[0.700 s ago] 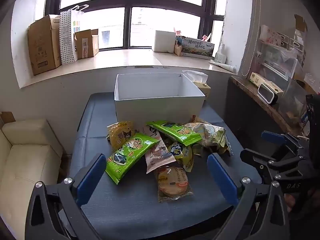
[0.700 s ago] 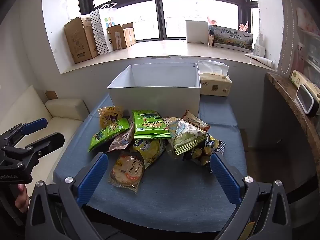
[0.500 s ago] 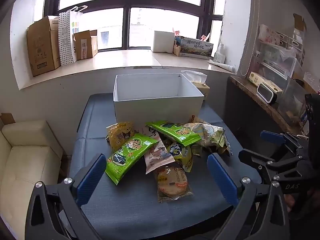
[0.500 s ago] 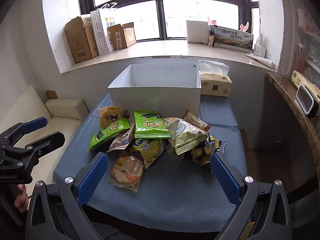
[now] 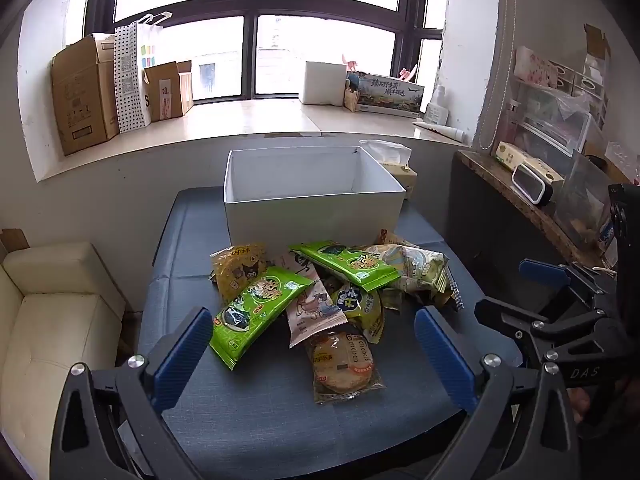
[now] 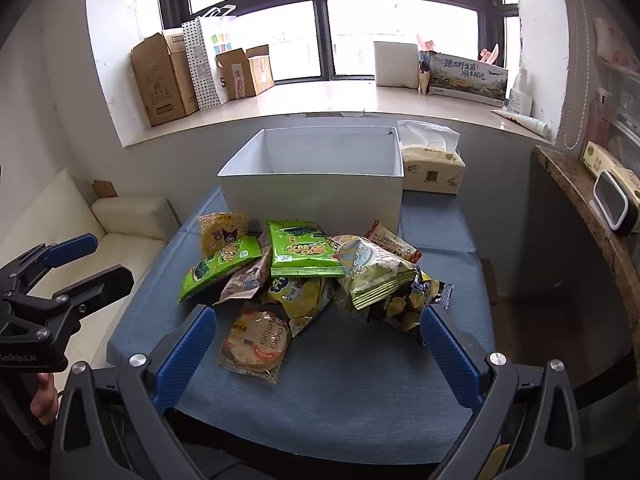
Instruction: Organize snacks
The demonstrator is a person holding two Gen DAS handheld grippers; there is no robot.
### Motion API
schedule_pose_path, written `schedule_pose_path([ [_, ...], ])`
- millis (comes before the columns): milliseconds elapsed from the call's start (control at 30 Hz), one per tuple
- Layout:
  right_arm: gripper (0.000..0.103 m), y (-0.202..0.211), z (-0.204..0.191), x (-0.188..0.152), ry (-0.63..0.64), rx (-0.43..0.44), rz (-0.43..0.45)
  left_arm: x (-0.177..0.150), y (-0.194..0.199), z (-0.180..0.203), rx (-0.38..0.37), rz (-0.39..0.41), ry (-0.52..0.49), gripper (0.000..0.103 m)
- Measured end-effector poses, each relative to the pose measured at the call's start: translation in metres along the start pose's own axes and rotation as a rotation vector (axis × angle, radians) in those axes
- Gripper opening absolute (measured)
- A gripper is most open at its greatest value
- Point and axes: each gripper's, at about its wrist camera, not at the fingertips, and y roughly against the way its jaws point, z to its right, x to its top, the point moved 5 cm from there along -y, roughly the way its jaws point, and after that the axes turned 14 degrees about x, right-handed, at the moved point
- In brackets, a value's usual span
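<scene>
A heap of snack packets [image 5: 320, 292] [image 6: 304, 276] lies on a blue table [image 5: 256, 412] [image 6: 352, 380]: two green packets, yellow ones, and a round cracker pack [image 5: 342, 364] [image 6: 256, 340] nearest me. Behind the heap stands an open white box [image 5: 312, 216] [image 6: 316, 196], with nothing visible inside. My left gripper [image 5: 316, 344] hovers open over the table's near edge, short of the heap. My right gripper [image 6: 316, 344] hangs open likewise. Each gripper shows in the other's view, the right gripper [image 5: 532, 292] at the right edge and the left gripper [image 6: 84, 260] at the left. Nothing is held.
A tissue pack [image 6: 432, 168] sits right of the box. A cream sofa [image 5: 48, 320] lies left of the table. A wooden shelf [image 6: 580, 200] with a small clock [image 6: 616, 204] runs along the right. Cardboard boxes [image 5: 80, 96] stand on the window sill.
</scene>
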Motion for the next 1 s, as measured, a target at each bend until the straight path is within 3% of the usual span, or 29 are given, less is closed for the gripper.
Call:
schedule_pose_path([
  [1000, 0.103, -0.0005, 0.0005, -0.0008, -0.005, 0.002, -0.008, -0.0031, -0.0021, 0.003, -0.004, -0.011, -0.006, 0.103],
])
